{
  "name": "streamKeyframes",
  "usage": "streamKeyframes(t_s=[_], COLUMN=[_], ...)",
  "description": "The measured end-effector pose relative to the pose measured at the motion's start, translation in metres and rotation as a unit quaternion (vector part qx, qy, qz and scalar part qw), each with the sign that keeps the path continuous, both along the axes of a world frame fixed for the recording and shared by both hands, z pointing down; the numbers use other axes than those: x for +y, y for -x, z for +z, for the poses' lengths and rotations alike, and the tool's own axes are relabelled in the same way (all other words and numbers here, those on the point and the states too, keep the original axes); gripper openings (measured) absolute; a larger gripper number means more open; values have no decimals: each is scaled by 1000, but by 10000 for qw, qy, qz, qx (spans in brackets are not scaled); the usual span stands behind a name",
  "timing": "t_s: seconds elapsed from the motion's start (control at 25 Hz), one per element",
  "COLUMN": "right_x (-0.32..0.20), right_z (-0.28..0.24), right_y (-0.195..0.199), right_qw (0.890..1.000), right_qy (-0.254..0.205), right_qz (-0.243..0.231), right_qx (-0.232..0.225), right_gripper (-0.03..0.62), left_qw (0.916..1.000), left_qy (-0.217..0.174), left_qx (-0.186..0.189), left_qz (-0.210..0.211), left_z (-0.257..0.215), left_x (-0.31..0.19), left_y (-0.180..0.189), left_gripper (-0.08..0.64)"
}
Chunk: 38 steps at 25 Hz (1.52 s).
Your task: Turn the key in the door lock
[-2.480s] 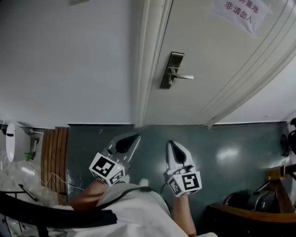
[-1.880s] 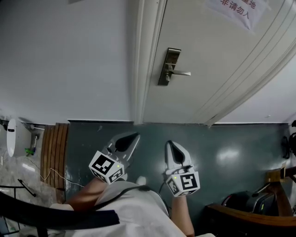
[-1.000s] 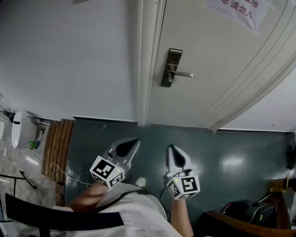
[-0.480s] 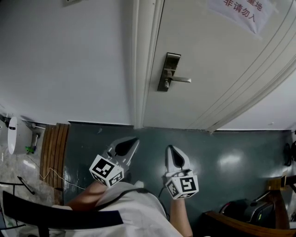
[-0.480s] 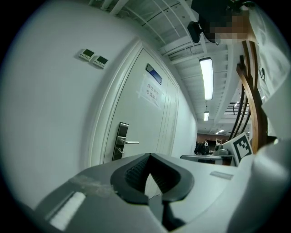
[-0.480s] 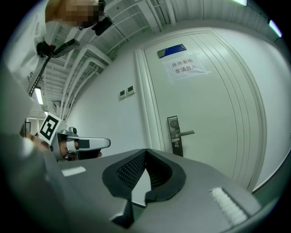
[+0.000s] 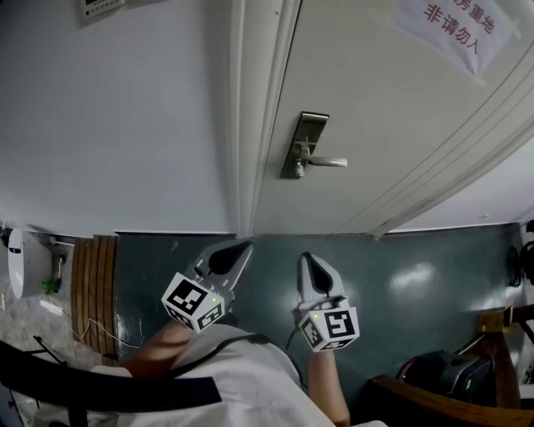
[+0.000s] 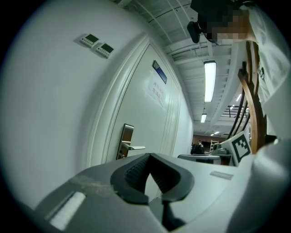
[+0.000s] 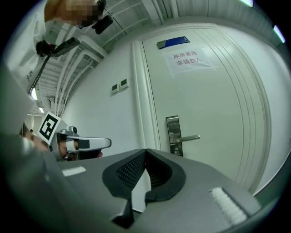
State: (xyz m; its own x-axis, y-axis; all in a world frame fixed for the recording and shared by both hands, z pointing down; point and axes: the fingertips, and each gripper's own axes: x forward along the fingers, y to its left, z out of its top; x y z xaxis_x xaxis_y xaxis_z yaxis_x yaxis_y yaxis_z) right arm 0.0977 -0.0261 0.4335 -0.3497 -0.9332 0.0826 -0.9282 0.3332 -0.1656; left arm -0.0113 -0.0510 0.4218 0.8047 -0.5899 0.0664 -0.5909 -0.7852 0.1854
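Observation:
A metal lock plate (image 7: 304, 142) with a lever handle (image 7: 331, 162) sits on the white door, close to the frame. Something small shows under the handle, too small to tell as a key. Both grippers are held side by side over the floor, pointing at the door and well short of it. My left gripper (image 7: 244, 247) is shut and empty, and so is my right gripper (image 7: 307, 259). In the left gripper view the lock plate (image 8: 125, 140) stands beyond the closed tips (image 8: 149, 155). In the right gripper view the plate (image 9: 173, 133) and handle (image 9: 191, 137) stand above the closed tips (image 9: 145, 151).
A paper notice (image 7: 455, 29) hangs high on the door. Wall switches (image 7: 100, 7) are left of the frame. Wooden slats (image 7: 93, 283) and a white device (image 7: 17, 263) lie at the left, with a dark bag (image 7: 442, 371) and wooden furniture (image 7: 492, 400) at the lower right.
Both grippers have travelled together toward the door, still shut and side by side. The lock plate now sits slightly lower in the head view.

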Motion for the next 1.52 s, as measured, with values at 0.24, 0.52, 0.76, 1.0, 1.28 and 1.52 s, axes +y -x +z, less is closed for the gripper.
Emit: streamKeyframes(t_s=[0.24, 0.52, 0.76, 1.0, 1.28, 1.52], right_x=[-38, -76, -103, -110, -116, -123], right_z=[0, 5, 5, 12, 14, 14], right_y=[12, 26, 38, 44, 44, 37], right_qw=[9998, 9988, 9981, 9977, 9984, 9994], right_qy=[123, 232, 223, 311, 329, 290], right_qz=[177, 414, 561, 609, 469, 201], right_qx=[27, 103, 90, 45, -16, -30], right_gripper=[8, 8, 9, 8, 8, 8], left_qw=[9997, 9988, 9979, 9976, 9983, 9995], left_qy=[49, 92, 84, 101, 125, 81], left_qx=[24, 60, 78, 102, 54, 5], left_qz=[230, 477, 634, 681, 566, 293], left_z=[-2, 1, 4, 5, 8, 5], left_x=[-44, -87, -114, -125, -127, -126], left_y=[6, 20, 32, 37, 37, 34], left_gripper=[3, 3, 3, 3, 3, 3])
